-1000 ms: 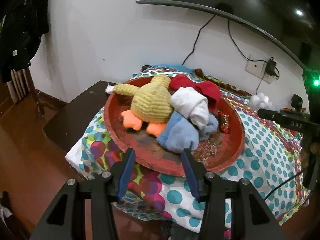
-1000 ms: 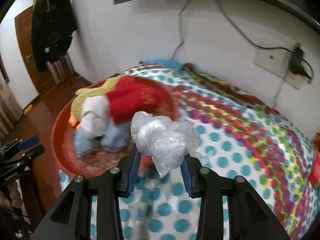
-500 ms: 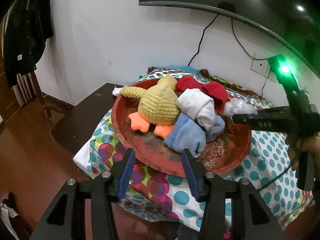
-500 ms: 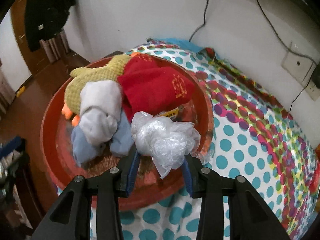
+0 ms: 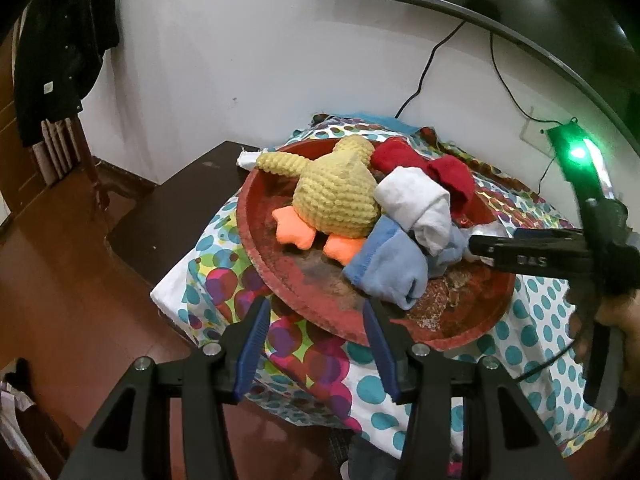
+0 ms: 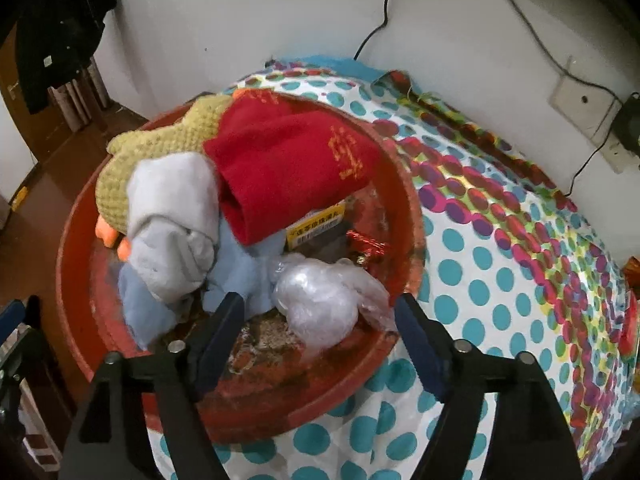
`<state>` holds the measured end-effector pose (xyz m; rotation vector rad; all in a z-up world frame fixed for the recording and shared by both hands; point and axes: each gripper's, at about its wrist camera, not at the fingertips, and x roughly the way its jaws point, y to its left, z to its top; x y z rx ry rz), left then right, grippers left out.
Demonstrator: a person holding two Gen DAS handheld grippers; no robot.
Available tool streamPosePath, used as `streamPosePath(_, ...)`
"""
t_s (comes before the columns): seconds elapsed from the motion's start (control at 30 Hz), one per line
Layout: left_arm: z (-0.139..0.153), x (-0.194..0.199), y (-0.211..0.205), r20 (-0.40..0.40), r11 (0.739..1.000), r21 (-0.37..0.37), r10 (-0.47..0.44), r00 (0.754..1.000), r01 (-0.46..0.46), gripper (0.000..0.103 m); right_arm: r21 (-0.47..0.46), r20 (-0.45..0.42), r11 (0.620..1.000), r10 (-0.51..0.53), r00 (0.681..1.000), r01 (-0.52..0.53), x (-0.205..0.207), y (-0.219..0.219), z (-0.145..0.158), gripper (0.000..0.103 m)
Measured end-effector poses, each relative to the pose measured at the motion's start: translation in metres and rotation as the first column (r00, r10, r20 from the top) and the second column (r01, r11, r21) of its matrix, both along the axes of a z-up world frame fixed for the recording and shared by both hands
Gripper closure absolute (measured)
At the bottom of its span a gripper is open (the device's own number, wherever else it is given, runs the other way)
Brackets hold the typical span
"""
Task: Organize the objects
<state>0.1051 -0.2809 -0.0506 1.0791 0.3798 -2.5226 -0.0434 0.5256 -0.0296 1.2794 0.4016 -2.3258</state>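
Plastic bag [image 6: 320, 300], crumpled and clear, lies inside the red basin [image 6: 76, 240] at about 5 o'clock of its floor, near the rim. Its long axis runs from 10 o'clock to 4 o'clock in the right wrist view, with the loose thin end toward 4 o'clock. The right gripper [image 6: 320, 336] has its jaws opening, spread wide on both sides of the bag; the blue pads do not press on it.

In the basin are also a yellow knitted duck [image 5: 336, 196] at 10 o'clock, its orange feet toward the near rim, a red sock [image 6: 288, 164] at 12 o'clock, a white sock [image 6: 172, 216] lying over a light blue sock [image 5: 388, 268], and a small yellow label [image 6: 316, 228] under the red one. The basin stands on a dotted cloth [image 6: 500, 280].

The left gripper [image 5: 316, 340] hovers at the near rim of the basin, at 6 o'clock, jaws spread and with nothing between them.
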Motion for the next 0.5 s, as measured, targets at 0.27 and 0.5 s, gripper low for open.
streamPosePath(0.27,0.028,-0.014,-0.005,-0.004,1.0,-0.001,0.008,1.0,-0.008,0.053,0.024,-0.064,0.998,-0.062,0.996,0.064,0.065,0.149,0.045,0.003)
streamPosePath(0.5,0.045,-0.04,0.002,0.039,1.0,-0.022,-0.016,0.999,0.017,0.052,0.042,-0.043,0.998,-0.041,0.998,0.043,0.11,0.235,0.052,0.001)
